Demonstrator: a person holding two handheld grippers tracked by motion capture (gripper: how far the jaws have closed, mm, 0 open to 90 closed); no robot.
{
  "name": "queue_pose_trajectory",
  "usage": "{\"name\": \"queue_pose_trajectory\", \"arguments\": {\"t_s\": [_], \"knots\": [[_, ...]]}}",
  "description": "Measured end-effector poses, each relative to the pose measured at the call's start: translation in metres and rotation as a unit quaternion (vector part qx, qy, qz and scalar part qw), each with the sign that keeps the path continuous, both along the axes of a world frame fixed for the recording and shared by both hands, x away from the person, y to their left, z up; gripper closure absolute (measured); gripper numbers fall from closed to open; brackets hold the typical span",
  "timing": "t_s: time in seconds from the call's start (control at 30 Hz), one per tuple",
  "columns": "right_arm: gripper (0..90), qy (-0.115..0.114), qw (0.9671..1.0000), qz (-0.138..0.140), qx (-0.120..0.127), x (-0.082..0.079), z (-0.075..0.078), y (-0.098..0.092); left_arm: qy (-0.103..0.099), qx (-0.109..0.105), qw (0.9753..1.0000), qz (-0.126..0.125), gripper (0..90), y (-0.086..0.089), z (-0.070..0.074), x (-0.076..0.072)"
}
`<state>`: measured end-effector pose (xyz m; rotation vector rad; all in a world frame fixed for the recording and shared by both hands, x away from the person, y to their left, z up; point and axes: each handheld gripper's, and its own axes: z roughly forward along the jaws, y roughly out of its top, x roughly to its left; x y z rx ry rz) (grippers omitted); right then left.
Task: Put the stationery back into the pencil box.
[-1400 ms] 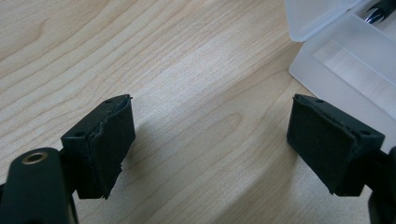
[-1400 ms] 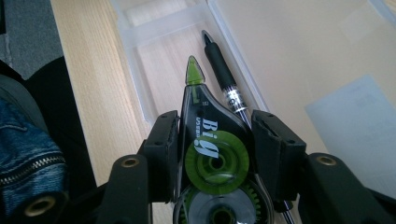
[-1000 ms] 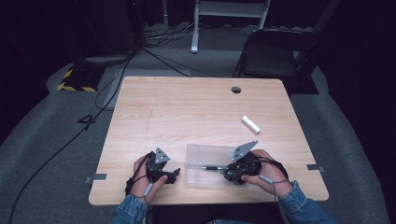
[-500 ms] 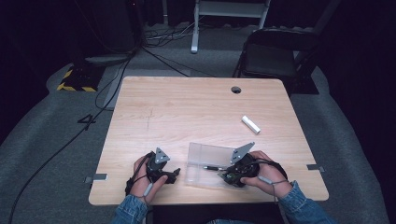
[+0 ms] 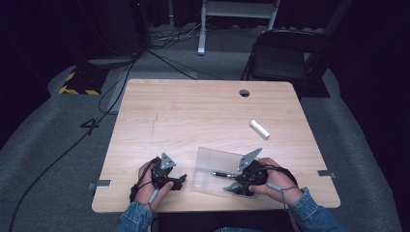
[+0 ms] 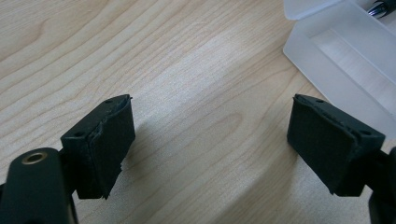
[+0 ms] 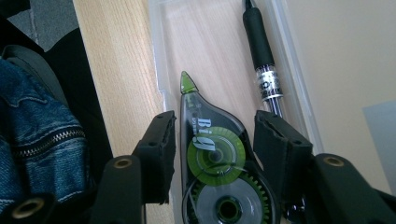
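- The table (image 5: 193, 116) is a light wood-grain top with rounded corners, a round cable hole (image 5: 244, 93) near its far edge and a faint pencil-like mark left of centre.
- The room around it is pretty dark: grey carpet, a black folding chair (image 5: 285, 58) behind the far right corner, a pale metal stand (image 5: 237, 14) farther back, and cables snaking across the floor to a box with yellow-black hazard tape (image 5: 80, 79) at far left. A "4" is marked on the carpet beside the table's left edge.
- A clear plastic case (image 5: 217, 166) lies open at the near edge, between the two hands. A black pen (image 7: 261, 65) lies inside it along one wall.
- The right gripper (image 7: 212, 140) sits over the case with its jaws either side of a green-and-smoke correction tape dispenser (image 7: 212, 154), which lies in the case beside the pen. Jaws look close to its sides, but whether they're actually pinching it, can't tell.
- The left gripper (image 6: 210, 140) rests low over bare wood just left of the case, jaws wide apart, nothing between them.
- A small white cylinder (image 5: 259, 128) lies by itself on the right half of the table, well apart from the case.
- Denim sleeves (image 5: 309, 215) come in from the bottom edge.
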<state>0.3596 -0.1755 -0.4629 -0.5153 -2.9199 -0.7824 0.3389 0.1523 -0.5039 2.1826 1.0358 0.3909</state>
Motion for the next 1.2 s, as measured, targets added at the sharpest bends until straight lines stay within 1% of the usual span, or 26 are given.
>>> {"name": "queue_pose_trajectory", "arguments": {"t_s": [0.2,0.43,0.47,0.53,0.57,0.6,0.63,0.73,0.83,0.87,0.93,1.0,1.07,1.13,1.2], "knots": [[46.8,0.004,1.0,0.0,0.001,0.0,0.001,-0.001,0.0,0.0,1.0,0.0,15.5,0.0,0.0,0.0],[46.6,-0.016,0.9995,-0.011,0.025,0.001,0.01,-0.004,0.0,0.0,1.0,0.0,15.5,0.0,0.0,0.0],[46.6,-0.016,0.9995,-0.011,0.025,0.001,0.01,-0.004,0.0,0.0,1.0,0.0,15.5,0.0,0.0,0.0],[46.8,-0.025,0.9988,-0.023,0.037,0.002,0.015,-0.007,0.0,0.0,1.0,0.0,15.6,0.0,0.0,0.0],[46.8,-0.025,0.9988,-0.023,0.037,0.002,0.015,-0.007,0.0,0.0,1.0,0.0,15.5,0.0,0.0,0.0],[46.8,-0.03,0.9978,-0.034,0.049,0.003,0.019,-0.009,0.0,0.0,1.0,0.0,15.6,0.0,0.0,0.0],[46.8,-0.03,0.9978,-0.034,0.049,0.003,0.019,-0.009,0.0,0.0,1.0,0.0,15.5,0.0,0.0,0.0],[46.8,-0.044,0.9959,-0.046,0.065,0.004,0.025,-0.013,0.0,-0.001,1.0,0.0,15.6,0.0,0.0,0.0],[46.8,-0.052,0.9944,-0.054,0.074,0.006,0.03,-0.017,-0.002,0.002,1.0,-0.002,15.6,0.001,0.0,0.0],[46.8,-0.059,0.993,-0.063,0.081,0.007,0.032,-0.02,-0.003,0.003,1.0,-0.001,15.6,0.001,0.0,0.0],[47.0,-0.062,0.9924,-0.065,0.083,0.008,0.034,-0.022,-0.001,-0.001,1.0,0.002,15.6,0.001,0.0,0.0],[47.1,-0.068,0.991,-0.074,0.089,0.01,0.037,-0.025,0.0,-0.003,1.0,0.005,15.6,0.002,0.0,-0.001],[47.2,-0.073,0.9896,-0.082,0.093,0.012,0.04,-0.029,-0.003,0.002,1.0,0.005,15.6,0.003,0.0,-0.001],[47.3,-0.078,0.9882,-0.09,0.097,0.014,0.043,-0.032,-0.001,0.001,1.0,0.007,15.6,0.005,0.0,-0.001],[47.5,-0.083,0.9867,-0.098,0.101,0.015,0.047,-0.036,-0.003,0.001,1.0,0.009,15.6,0.006,0.0,-0.002]]}}
